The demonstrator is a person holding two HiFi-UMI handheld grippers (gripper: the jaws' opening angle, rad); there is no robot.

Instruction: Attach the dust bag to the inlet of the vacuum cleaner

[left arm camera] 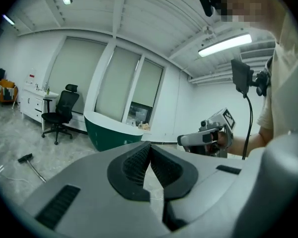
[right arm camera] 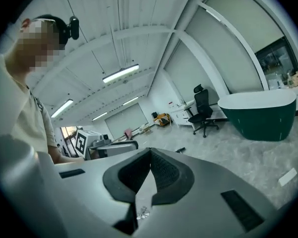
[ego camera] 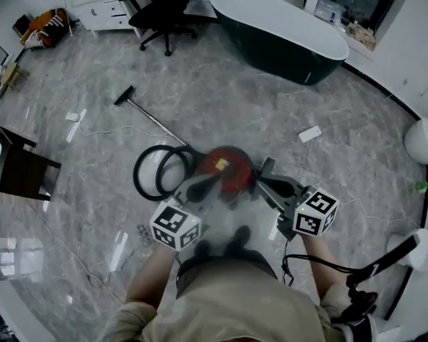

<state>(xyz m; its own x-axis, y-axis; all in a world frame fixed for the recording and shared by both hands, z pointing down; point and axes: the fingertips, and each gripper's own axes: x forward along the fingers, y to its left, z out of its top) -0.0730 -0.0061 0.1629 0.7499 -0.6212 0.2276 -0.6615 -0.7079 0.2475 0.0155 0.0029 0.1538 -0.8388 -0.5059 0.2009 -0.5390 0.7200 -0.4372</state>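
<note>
At centre of the head view, the vacuum cleaner (ego camera: 227, 168) sits on the floor (ego camera: 271, 105), between both claws. Both the left claw (left arm camera: 150, 148) and the right claw (right arm camera: 150, 151) are closed, empty and about equally near. No dust bag is identifiable.

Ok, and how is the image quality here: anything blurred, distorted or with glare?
Head view: the red vacuum cleaner looks smeared, and the glossy floor shows pale reflections at lower left. Left gripper view: fisheye bending, dark corners, a bright ceiling lamp. Right gripper view: the same bending and dark corners.
</note>
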